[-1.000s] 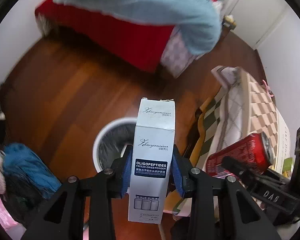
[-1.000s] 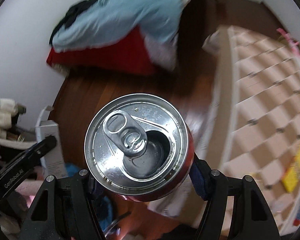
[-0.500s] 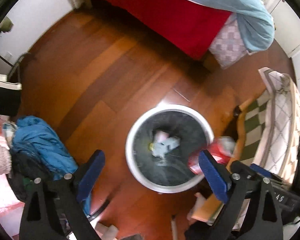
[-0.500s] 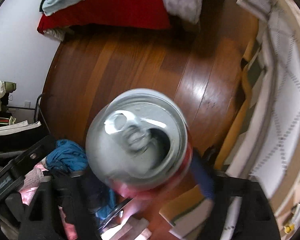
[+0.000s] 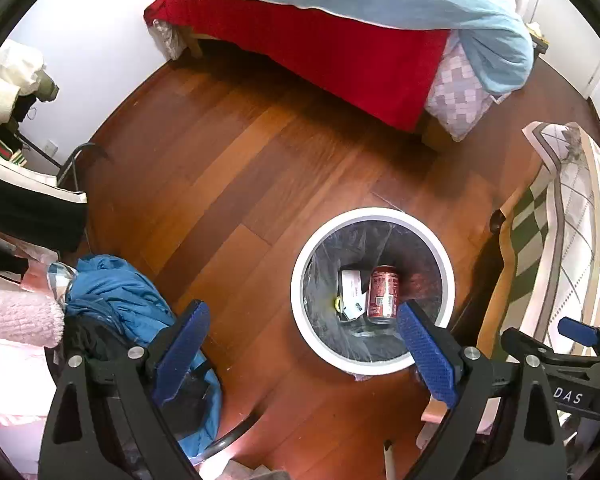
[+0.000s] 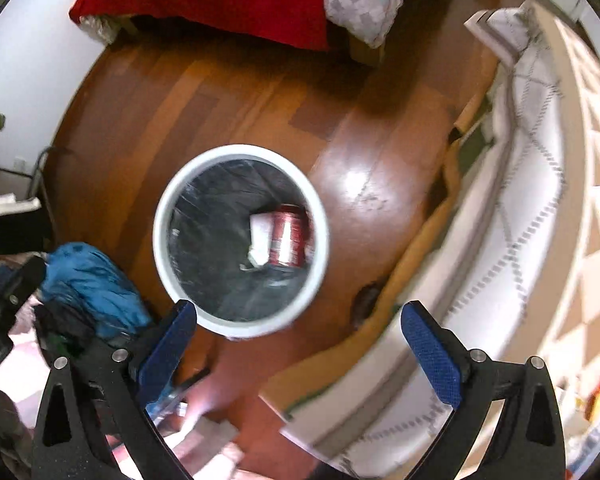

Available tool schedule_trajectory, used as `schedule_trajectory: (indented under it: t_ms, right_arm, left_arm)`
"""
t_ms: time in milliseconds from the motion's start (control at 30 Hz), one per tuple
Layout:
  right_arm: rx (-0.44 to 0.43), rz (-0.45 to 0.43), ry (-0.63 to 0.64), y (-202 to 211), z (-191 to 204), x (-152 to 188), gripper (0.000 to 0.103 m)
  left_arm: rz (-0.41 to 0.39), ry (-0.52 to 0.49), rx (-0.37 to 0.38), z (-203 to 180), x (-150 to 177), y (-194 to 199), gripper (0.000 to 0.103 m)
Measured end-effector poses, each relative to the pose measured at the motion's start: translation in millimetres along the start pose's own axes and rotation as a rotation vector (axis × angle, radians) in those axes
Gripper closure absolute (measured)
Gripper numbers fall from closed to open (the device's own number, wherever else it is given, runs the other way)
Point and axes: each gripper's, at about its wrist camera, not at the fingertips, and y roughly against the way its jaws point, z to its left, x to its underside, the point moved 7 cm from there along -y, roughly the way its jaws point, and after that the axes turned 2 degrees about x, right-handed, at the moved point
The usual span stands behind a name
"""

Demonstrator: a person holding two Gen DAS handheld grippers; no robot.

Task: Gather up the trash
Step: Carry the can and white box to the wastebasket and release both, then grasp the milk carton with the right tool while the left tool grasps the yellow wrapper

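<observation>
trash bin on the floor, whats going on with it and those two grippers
A person is collecting trash with a gripper in each hand. Both the left gripper and right gripper are open and empty above the white bin. A red can and a white box lie inside it.

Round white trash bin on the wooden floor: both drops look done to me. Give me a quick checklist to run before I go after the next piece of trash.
1. Red soda can inside the round white trash bin: ok, it lies on its side on the black liner.
2. White cardboard box inside the bin: ok, it lies beside the can.
3. Left gripper empty: ok, jaws wide, nothing between the blue pads.
4. Right gripper empty: ok, jaws wide, nothing between them.
5. Bin upright: ok, its rim faces up in both views.
6. Next piece of trash located: cannot tell, pale items at the lower edge of the right wrist view are blurred.
</observation>
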Motion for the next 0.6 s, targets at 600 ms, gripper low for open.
schedule_trajectory:
  t_ms: [600]
  right_arm:
    - [-0.034, -0.153, 0.017, 101, 8, 53, 0.000]
  left_arm:
    - [-0.150, -0.064, 0.036, -14, 20, 105, 0.007]
